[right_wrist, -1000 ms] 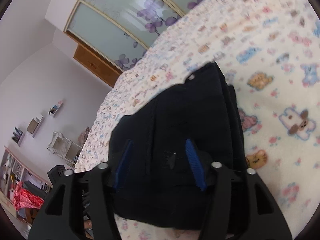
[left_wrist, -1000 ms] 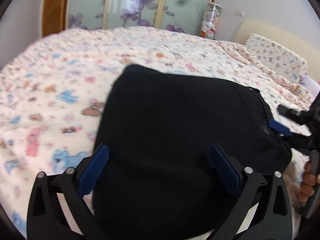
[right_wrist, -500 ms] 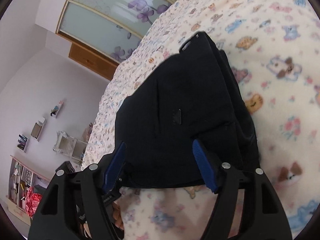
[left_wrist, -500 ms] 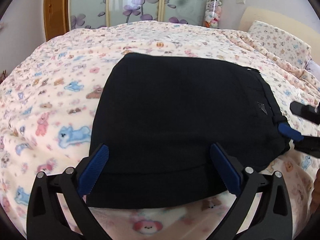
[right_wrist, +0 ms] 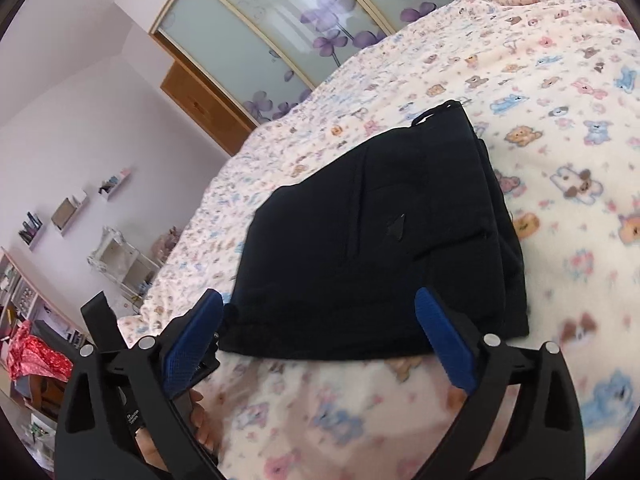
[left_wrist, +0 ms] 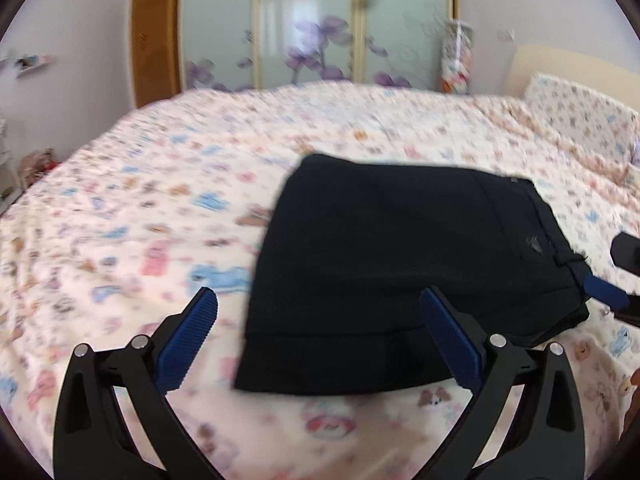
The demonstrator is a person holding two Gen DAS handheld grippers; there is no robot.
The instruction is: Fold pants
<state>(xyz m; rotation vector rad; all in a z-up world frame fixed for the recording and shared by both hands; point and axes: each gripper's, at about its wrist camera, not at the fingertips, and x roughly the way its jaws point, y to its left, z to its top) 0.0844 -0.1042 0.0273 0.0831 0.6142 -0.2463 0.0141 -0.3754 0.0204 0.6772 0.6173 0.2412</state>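
The black pants (left_wrist: 400, 240) lie folded into a thick rectangle on the teddy-print bedspread (left_wrist: 120, 200). My left gripper (left_wrist: 318, 296) is open just short of their near edge, its blue pads wide apart and touching nothing. In the right wrist view the pants (right_wrist: 380, 240) show stacked layers along their right side. My right gripper (right_wrist: 319, 298) hovers at their near edge with its jaws opening wide. The cloth's edge shows between the fingertips, but the pads do not press on it. One blue pad of the right gripper (left_wrist: 604, 292) shows beside the pants' right corner.
A pillow (left_wrist: 580, 112) in the same print lies at the bed's far right. Frosted sliding doors with purple flowers (left_wrist: 312, 20) stand behind the bed. Wall shelves (right_wrist: 68, 212) and a red bag (right_wrist: 32, 356) are off the bed's left side. A hand (right_wrist: 200, 420) holds the left gripper.
Both grippers have drawn back from the pants, whose near edge now lies in full view on the bedspread. The right jaws have spread much wider.
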